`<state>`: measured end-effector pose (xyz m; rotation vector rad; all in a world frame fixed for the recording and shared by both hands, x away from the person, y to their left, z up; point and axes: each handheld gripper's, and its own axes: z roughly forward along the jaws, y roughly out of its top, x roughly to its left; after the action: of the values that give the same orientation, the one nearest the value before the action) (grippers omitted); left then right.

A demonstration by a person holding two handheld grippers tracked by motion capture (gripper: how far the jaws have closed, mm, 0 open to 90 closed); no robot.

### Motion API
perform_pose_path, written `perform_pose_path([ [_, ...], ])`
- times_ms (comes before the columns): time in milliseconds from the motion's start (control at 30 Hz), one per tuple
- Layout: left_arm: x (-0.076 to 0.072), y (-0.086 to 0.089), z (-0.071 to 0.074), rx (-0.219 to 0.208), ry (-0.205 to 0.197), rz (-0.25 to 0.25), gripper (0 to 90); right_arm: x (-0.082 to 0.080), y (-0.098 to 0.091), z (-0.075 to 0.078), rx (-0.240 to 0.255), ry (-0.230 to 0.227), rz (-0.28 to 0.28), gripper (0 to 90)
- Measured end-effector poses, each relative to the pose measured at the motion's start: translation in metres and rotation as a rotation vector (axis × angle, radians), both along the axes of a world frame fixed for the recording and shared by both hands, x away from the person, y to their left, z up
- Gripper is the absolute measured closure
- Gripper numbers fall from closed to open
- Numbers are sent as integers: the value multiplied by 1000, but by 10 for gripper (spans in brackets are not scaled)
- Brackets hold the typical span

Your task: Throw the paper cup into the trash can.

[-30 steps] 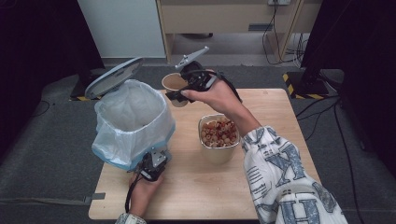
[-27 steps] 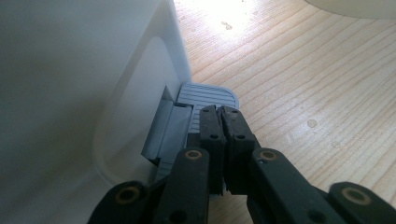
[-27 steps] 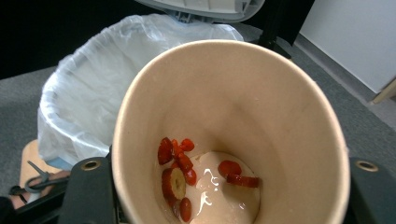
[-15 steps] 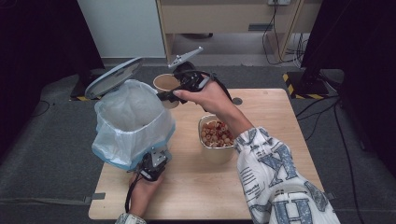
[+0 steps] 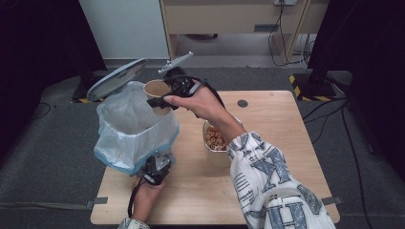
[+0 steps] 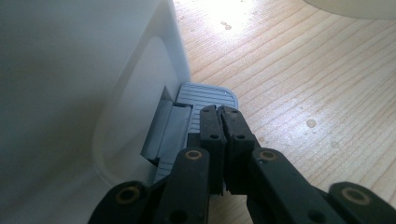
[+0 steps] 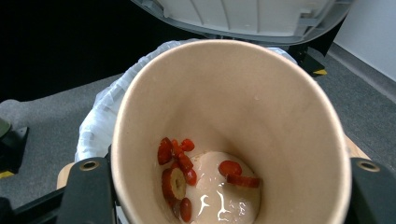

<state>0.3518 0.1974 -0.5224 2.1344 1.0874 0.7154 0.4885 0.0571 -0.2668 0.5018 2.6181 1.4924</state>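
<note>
Dumping leftovers: cup over the bin, pedal pinned down

We've got the left gripper [image 6: 223, 122] clenched tight with nothing between its jaws, tips pressing on the grey pedal [image 6: 205, 97] at the foot of the trash bin [image 5: 136, 126], which is why the lid [image 5: 116, 78] stands tipped up and the bag is open. Our right gripper [image 5: 160, 98] is clamped on the paper cup [image 7: 224, 126], holding it just above the bin's far rim. Red fruit slices [image 7: 180, 175] and some liquid sit in its bottom, so we reckon a tilt comes next. The bowl of snacks [image 5: 216, 139] waits on the table [image 5: 267, 114] beside the bin.
</note>
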Motion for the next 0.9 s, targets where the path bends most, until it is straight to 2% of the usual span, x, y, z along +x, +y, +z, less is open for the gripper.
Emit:
perform_pose_path([
  [467,0,1,0,-1,0,-1,871,-5,27,-12,-24,-9,16,298],
  [533,0,0,0,0,0,-2,871,-6,28,-14,-29,-18,9,254],
  [567,0,0,0,0,0,-2,871,-6,29,-15,-30,-25,0,171],
  [600,0,0,0,-2,-1,-2,871,-6,30,-16,-30,-23,-3,139],
  [733,0,0,0,-2,-1,-1,871,-7,25,-16,-24,-51,3,135],
  [900,0,0,0,0,0,-1,871,-4,15,-16,-18,-50,-24,131],
])
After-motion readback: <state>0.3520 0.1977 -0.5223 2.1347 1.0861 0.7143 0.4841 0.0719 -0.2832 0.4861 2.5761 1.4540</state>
